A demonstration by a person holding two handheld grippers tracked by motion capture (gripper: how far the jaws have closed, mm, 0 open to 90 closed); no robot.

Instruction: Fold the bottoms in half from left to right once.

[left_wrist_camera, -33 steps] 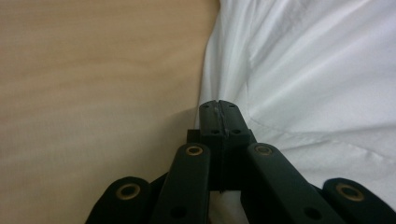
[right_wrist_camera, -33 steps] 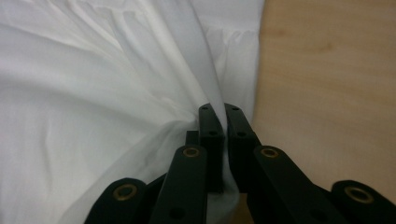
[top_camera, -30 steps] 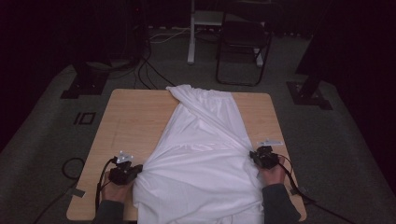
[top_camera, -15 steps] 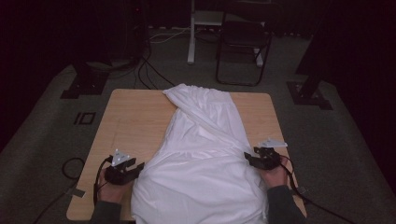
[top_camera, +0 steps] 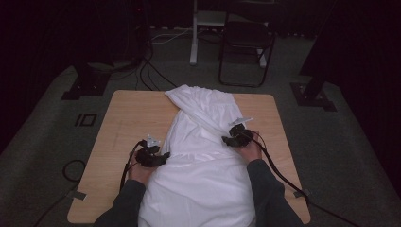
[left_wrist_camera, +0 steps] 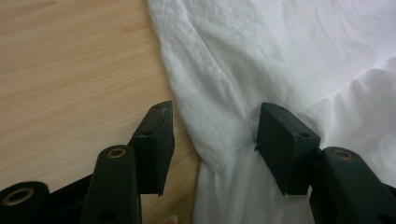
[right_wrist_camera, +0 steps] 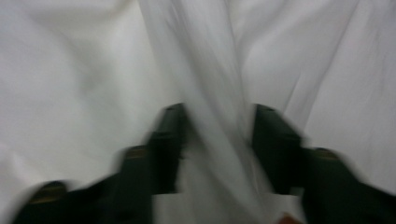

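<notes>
White cloth (top_camera: 203, 156) wrinkled, soft on pale wooden table (top_camera: 123, 123), left hand-held gripper (left_wrist_camera: 212, 135) spread astride its hem, right hand-held gripper (right_wrist_camera: 217, 135) spread around a fold

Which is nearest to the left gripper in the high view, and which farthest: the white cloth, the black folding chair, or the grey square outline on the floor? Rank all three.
1. White cloth: right beside the left gripper, its edge between the open fingers.
2. Grey square outline: on the floor, off the table's left side.
3. Black folding chair: beyond the table's far edge, toward the right.
</notes>
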